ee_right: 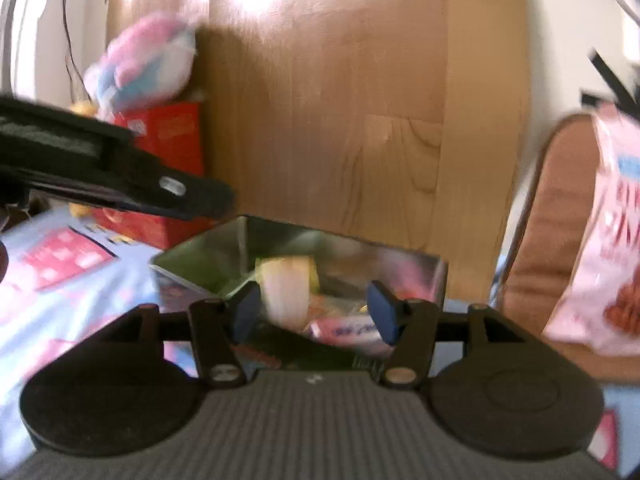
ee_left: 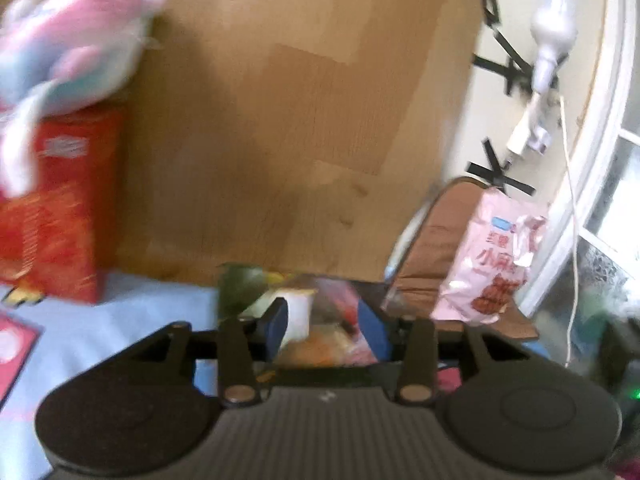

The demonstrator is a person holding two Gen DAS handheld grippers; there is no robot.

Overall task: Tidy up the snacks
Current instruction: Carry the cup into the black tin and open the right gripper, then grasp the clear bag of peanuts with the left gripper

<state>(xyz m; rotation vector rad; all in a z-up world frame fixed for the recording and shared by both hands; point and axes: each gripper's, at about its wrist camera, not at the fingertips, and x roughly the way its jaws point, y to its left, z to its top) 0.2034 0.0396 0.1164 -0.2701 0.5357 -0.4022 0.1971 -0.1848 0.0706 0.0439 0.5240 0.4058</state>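
Clear box (ee_right: 224,264) of snacks sits on the light-blue cloth (ee_right: 80,320), close in front of the wooden panel (ee_right: 320,120); this box is the landmark. Inside it: a pale yellow-white packet (ee_right: 288,292) standing up, a pink wrapped snack (ee_right: 348,330) lying nearer the camera, greenish stuff at the left side. All blurred, labels unreadable.

Right tongs (ee_right: 316,312) hang just over the box's near edge, blue pads parted about halfway, nothing pinched; the pale packet lies beyond the gap, untouched. Left tongs (ee_left: 324,320) are also at the box, blue pads part open, packets seen between and behind them, but blur means I cannot tell if the pads press on anything. The left tool's black body shows in the right view, left of the box and higher.

Left of the box: red carton (ee_left: 60,208) with a pink-blue plush toy (ee_left: 72,36) on top. Right of the box: brown cushioned chair (ee_left: 432,248) holding a big pink snack bag (ee_left: 488,256).
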